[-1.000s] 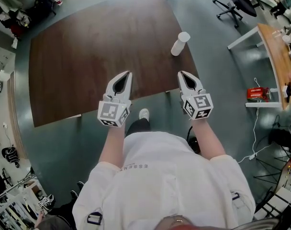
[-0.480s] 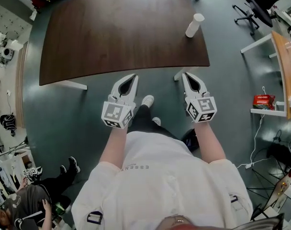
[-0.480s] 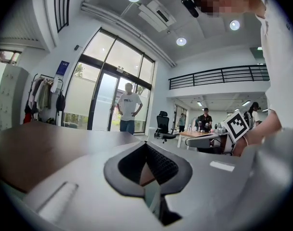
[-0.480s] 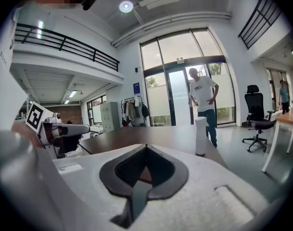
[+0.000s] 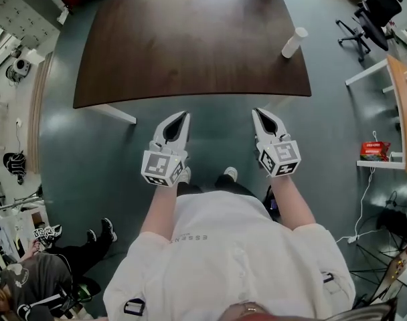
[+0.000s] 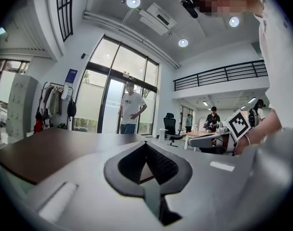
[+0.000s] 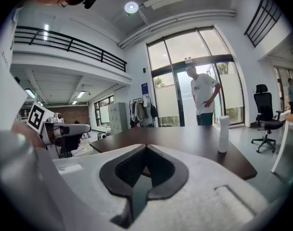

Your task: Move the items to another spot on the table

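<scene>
Two tools, both closed with nothing between the jaws: my left tool point(image 5: 182, 116) and right tool point(image 5: 258, 112) hang side by side over the grey floor point(image 5: 220, 142), short of the dark brown wooden counter point(image 5: 190, 39). One tall white cylindrical container point(image 5: 294, 43) stands upright by the counter's right edge, near my side, well apart from both tools.

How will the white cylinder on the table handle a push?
Tall, narrow and upright, the white cylinder probably tips if pushed high. With round sides it likely rolls once down, and the table edge is close. It looks light, but that is unsure.
</scene>
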The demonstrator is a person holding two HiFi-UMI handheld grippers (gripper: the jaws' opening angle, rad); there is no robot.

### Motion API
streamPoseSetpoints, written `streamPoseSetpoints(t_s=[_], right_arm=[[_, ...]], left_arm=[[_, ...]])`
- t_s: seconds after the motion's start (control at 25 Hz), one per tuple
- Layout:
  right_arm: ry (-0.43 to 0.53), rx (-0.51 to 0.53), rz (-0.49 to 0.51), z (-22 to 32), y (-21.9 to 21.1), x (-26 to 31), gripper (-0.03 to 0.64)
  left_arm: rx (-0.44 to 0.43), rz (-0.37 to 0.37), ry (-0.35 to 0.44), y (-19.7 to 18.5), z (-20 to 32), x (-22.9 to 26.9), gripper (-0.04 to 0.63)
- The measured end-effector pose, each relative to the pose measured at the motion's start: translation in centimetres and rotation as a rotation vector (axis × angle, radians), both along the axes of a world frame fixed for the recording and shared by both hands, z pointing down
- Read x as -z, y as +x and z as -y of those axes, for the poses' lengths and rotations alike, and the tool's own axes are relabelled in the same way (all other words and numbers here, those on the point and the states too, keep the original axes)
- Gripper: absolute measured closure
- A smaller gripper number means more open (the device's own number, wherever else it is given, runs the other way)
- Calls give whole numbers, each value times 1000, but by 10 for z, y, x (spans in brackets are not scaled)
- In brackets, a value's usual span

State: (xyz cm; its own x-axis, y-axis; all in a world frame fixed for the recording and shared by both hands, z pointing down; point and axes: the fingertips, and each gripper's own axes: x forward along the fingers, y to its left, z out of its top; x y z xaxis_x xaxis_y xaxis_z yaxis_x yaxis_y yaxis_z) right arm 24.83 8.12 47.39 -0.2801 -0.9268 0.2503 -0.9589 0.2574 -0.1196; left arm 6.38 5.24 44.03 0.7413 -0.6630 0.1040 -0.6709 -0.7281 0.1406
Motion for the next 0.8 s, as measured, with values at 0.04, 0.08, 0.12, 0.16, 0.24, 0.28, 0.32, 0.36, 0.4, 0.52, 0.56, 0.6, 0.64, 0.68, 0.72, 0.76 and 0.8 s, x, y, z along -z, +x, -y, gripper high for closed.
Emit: streamPoseSetpoints(t_s=[0.04,0.08,0.12,0.16,0.24,0.28,0.32,0.36,0.4,0.52,0.56,0.6,0.64,0.68,0.72,0.76,0.8], right_arm=[[2,-7,-2,3,-9,0,624],[5,-14,-4,7,-18,1,624],[8,-21,-4,11,-28,2,624],[13,-26,-2,15,-39,3,624],[24,-29,1,22,-61,5,624],[30,-29,1,25,-73,7,624],[39,-28,-1,28,-86,9,624],[47,-23,-7,30,-99,11,624],[53,-17,-16,33,-112,13,624],[60,-6,-39,42,-139,17,624],[62,-8,-48,44,-145,17,624],[64,-11,-58,47,-149,18,624],[66,-14,-68,48,-154,19,624],[69,-16,-78,49,-158,21,624],[74,-16,-85,50,-162,23,624],[78,-15,-90,52,-165,24,624],[83,-15,-93,53,-166,26,624]], left_arm=[[0,0,2,-12,3,0,584],[1,0,5,-24,7,1,584],[3,-2,10,-36,12,3,584],[7,-3,17,-49,17,5,584],[10,-4,29,-73,25,9,584],[8,-6,32,-83,28,10,584],[6,-9,34,-93,31,11,584],[3,-14,37,-103,35,12,584],[-2,-22,43,-111,37,14,584],[-30,-28,70,-126,43,20,584],[-38,-28,77,-129,45,21,584],[-43,-29,80,-133,47,21,584],[-45,-31,80,-137,48,20,584],[-46,-33,77,-142,50,19,584],[-45,-36,73,-147,53,18,584],[-43,-41,71,-150,55,18,584],[-40,-47,70,-152,57,20,584]])
